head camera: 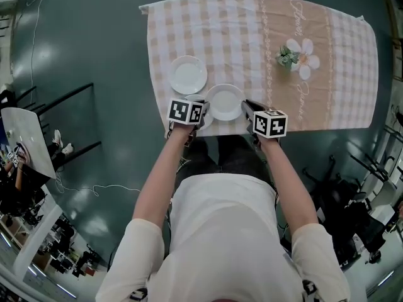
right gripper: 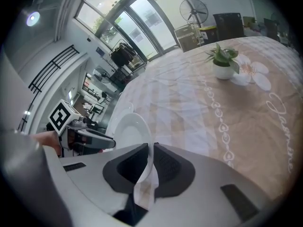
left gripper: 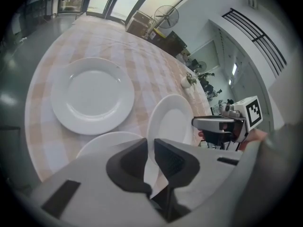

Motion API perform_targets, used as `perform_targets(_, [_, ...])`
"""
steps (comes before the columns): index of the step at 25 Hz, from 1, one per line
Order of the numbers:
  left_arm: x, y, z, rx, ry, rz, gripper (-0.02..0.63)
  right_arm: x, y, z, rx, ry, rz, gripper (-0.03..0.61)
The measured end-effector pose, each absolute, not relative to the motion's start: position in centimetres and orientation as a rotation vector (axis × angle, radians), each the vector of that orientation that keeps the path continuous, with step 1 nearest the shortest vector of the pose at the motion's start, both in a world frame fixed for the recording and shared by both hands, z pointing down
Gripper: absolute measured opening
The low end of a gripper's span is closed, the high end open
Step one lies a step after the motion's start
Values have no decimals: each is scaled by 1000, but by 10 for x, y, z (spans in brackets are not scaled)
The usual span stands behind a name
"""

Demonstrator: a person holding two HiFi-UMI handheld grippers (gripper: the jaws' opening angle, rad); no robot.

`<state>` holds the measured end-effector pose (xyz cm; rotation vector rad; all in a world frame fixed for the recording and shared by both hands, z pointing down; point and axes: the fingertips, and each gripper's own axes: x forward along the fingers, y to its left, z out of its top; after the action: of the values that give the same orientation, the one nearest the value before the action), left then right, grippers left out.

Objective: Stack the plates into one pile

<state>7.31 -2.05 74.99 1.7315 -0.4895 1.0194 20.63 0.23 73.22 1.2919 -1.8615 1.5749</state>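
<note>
Nearest plate [left gripper: 106, 142] – lower part hidden behind left gripper [left gripper: 150, 144]; held plate [left gripper: 173, 122] rim between fingers [left gripper: 176, 161].

Plate [head camera: 187, 75] left — plant [head camera: 288, 57] right (on tablecloth [head camera: 340, 61])

Checked beige & white tablecloth [head camera: 208, 24] is lying flat across upper centre of head view, w/ a plain tan band running down its right half. Small potted plant [head camera: 287, 56] is standing upright on that band, upper right, right by a printed white flower [head camera: 309, 61]. Cursive lettering [head camera: 304, 9] is running along the band. Dark teal floor [head camera: 88, 49] is showing all round the cloth. In right gripper view, a pedestal fan [right gripper: 194, 8] is standing at top centre, next to big windows [right gripper: 137, 22] letting in daylight.
</note>
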Motion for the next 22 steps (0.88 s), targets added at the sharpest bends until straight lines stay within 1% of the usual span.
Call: perform_targets(22, [-6,4,745,1668,-597,965,46,128,6,739,1080,-1912,1446,57])
